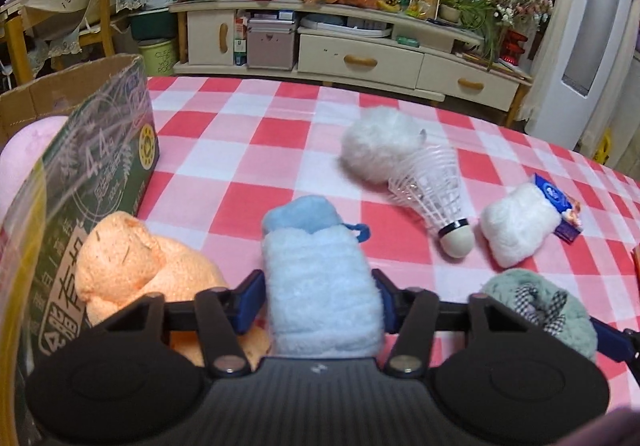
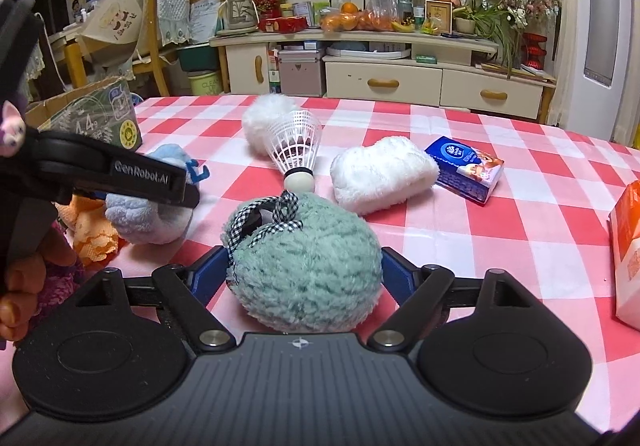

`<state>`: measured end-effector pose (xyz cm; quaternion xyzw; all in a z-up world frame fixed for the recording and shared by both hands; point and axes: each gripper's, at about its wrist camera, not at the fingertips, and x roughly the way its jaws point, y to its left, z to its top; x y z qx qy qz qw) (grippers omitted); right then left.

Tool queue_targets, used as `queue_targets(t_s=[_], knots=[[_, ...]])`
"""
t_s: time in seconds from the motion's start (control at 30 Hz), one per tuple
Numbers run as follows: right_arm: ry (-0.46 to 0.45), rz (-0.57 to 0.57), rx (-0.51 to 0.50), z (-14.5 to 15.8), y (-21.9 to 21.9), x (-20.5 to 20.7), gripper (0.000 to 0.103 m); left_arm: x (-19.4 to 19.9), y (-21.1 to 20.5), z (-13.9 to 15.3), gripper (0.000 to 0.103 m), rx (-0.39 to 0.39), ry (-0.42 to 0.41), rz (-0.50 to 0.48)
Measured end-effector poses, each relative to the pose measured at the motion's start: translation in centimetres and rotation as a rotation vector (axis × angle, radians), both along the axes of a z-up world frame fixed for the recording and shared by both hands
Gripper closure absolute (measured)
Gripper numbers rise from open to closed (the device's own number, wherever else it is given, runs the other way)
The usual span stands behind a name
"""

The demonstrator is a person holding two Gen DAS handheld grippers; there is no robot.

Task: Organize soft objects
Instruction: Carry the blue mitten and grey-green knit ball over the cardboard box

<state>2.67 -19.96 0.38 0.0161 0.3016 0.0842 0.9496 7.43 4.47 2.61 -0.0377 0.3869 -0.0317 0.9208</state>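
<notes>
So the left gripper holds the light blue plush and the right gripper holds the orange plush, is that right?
Not quite. The left gripper does hold the light blue plush, but the right gripper holds the green plush, as the right wrist view shows. The orange plush lies on the table beside the cardboard box.

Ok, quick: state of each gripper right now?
Left gripper: shut on the light blue plush.
Right gripper: shut on the green plush ball.

Orange carton [image 2: 628, 258] cut off by right edge
</notes>
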Motion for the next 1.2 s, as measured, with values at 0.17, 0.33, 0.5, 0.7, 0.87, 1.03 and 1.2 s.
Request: queue_targets(t_s=[0.17, 0.33, 0.5, 0.7, 0.87, 1.03, 1.2], knots=[[0.004, 0.004, 0.009, -0.2, 0.0, 0.2, 0.002, 0.2, 0.2, -0.4, 0.063, 0.013, 0.011, 0.018], [-0.011, 0.015, -0.010, -0.1, 0.3, 0.0, 0.007, -0.4, -0.2, 0.0, 0.065, 0.023, 0.001, -0.009], [-0.018, 0.009, -0.006, -0.1, 0.2, -0.1, 0.009, -1.3, 0.2, 1.0, 0.065, 0.008, -0.022, -0.022], [-0.024, -0.010, 0.005, -0.1, 0.3, -0.2, 0.010, -2.8, 0.8, 2.9, 0.065, -0.026, -0.062, -0.044], [-0.030, -0.014, 0.013, 0.3, 0.6, -0.5, 0.011, -4.0, 1.3, 4.5, 0.065, -0.058, -0.098, -0.080], [-0.046, -0.016, 0.045, 1.2, 0.8, -0.8, 0.011, -5.4, 2.1, 6.3, 0.065, -0.095, -0.140, -0.102], [-0.072, -0.003, 0.053, 2.2, 1.8, -1.4, 0.011, -6.3, 3.5, 7.7, 0.065, -0.124, -0.172, -0.110]])
